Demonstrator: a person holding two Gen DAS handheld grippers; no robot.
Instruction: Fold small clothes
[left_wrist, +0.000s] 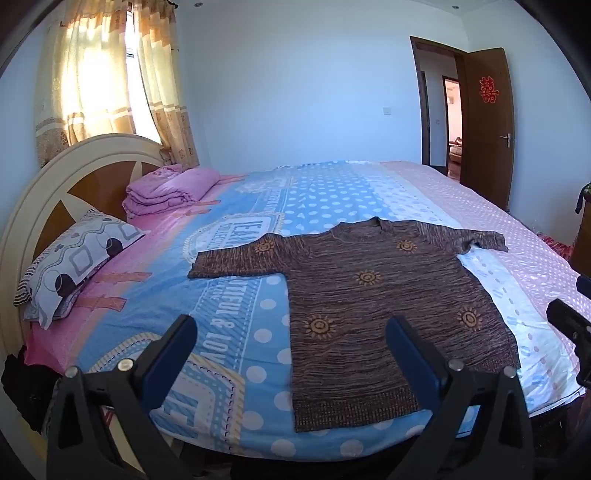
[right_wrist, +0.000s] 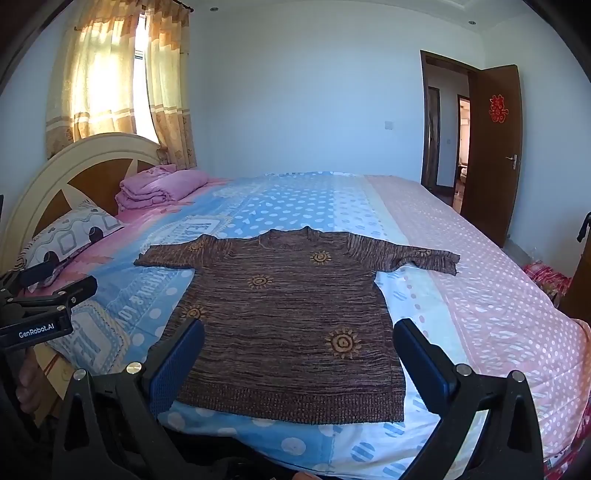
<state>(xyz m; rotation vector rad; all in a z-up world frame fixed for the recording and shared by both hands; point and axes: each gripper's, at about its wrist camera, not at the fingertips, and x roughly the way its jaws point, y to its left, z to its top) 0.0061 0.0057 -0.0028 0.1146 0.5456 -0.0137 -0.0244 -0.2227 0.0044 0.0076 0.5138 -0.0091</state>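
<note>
A brown sweater (left_wrist: 373, 295) with orange sun motifs lies flat on the bed (left_wrist: 229, 302), both short sleeves spread out to the sides, collar toward the far side and ribbed hem near the front edge of the mattress. It rests on a blue, white and pink dotted sheet (right_wrist: 461, 280). The left gripper (left_wrist: 291, 354) hovers above the near edge with its jaws spread wide and nothing between them; its right finger overlaps the sweater's lower part in view, while its left finger sits over the blue sheet. The right gripper (right_wrist: 299, 354) likewise hangs open and holds nothing, its fingers framing the hem on either side. A patterned pillow (left_wrist: 74, 269) and a folded pink blanket (left_wrist: 166, 192) sit by the headboard (left_wrist: 55, 184); a brown door (right_wrist: 495, 147) stands open at the back right
</note>
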